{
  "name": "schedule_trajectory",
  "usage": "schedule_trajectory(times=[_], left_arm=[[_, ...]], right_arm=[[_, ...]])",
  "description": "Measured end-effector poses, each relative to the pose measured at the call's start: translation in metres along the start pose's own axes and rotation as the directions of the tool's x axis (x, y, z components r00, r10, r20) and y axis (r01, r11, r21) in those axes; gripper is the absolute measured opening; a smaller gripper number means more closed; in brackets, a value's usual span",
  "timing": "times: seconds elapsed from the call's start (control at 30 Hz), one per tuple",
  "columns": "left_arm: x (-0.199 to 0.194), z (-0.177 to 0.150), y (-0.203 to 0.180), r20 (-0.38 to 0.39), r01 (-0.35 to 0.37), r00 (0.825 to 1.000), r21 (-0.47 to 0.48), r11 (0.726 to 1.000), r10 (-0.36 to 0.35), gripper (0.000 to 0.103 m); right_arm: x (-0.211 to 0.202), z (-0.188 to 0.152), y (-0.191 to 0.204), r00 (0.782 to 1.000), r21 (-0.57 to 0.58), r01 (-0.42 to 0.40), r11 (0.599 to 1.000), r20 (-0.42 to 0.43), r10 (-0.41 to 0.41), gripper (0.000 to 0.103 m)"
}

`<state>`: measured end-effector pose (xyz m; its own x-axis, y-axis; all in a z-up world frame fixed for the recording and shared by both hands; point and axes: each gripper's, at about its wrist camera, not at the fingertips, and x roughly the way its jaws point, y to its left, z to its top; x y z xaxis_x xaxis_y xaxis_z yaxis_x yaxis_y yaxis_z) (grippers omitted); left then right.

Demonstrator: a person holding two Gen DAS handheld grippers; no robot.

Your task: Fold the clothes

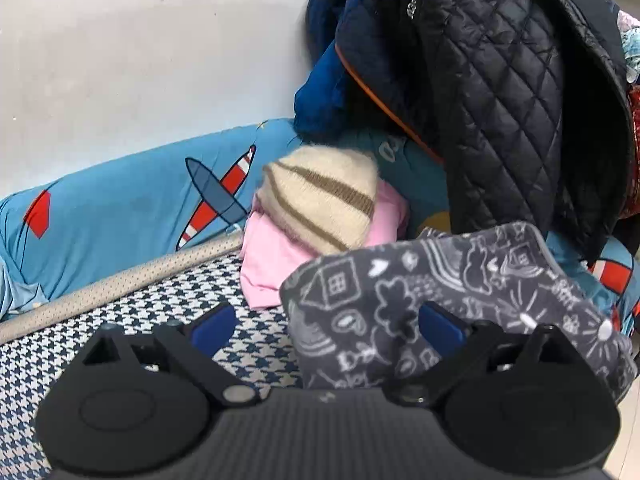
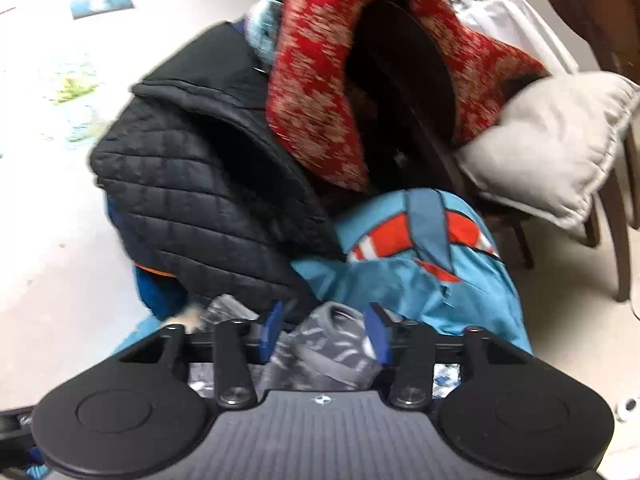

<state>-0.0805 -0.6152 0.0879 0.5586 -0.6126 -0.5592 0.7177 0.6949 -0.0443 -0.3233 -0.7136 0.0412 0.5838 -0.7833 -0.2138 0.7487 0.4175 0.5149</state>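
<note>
In the left wrist view, our left gripper [image 1: 326, 326] has its jaws spread wide, the grey doodle-print garment [image 1: 448, 300] lying between them on the houndstooth bed [image 1: 100, 344], ungripped. In the right wrist view, our right gripper [image 2: 325, 334] has its jaws pinched on a fold of that garment [image 2: 328, 340], below the black quilted jacket [image 2: 200, 184].

The doodle cloth [image 1: 460, 300] lies nearest in the left wrist view, on the mattress [image 1: 120, 320]. Behind it a knit hat [image 1: 320, 196] rests on a folded garment [image 1: 272, 260]. The sheet [image 1: 120, 216] runs behind them, the wall [image 1: 140, 60] beyond. At right, a quilted jacket [image 1: 500, 100] tops a pile.
</note>
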Motion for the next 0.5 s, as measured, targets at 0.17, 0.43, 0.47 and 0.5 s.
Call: schedule_trajectory(times=[0.17, 0.43, 0.47, 0.5], left_arm=[[0.006, 0.001, -0.006, 0.008, -0.018, 1.0, 0.014, 1.0, 0.018, 0.099], [0.03, -0.002, -0.007, -0.017, -0.026, 1.0, -0.018, 1.0, 0.026, 0.099], [0.033, -0.003, -0.007, -0.018, -0.026, 1.0, -0.02, 0.999, 0.026, 0.1], [0.035, -0.003, -0.007, -0.017, -0.026, 1.0, -0.021, 0.999, 0.026, 0.101]], right_arm=[[0.002, -0.004, 0.017, 0.991, -0.077, -0.136, 0.988, 0.005, 0.137, 0.032], [0.039, -0.023, 0.036, 0.977, -0.112, -0.191, 0.975, -0.115, 0.178, 0.032], [0.043, -0.025, 0.036, 0.979, -0.118, -0.183, 0.976, -0.116, 0.17, 0.032], [0.047, -0.027, 0.037, 0.98, -0.127, -0.176, 0.976, -0.117, 0.161, 0.032]])
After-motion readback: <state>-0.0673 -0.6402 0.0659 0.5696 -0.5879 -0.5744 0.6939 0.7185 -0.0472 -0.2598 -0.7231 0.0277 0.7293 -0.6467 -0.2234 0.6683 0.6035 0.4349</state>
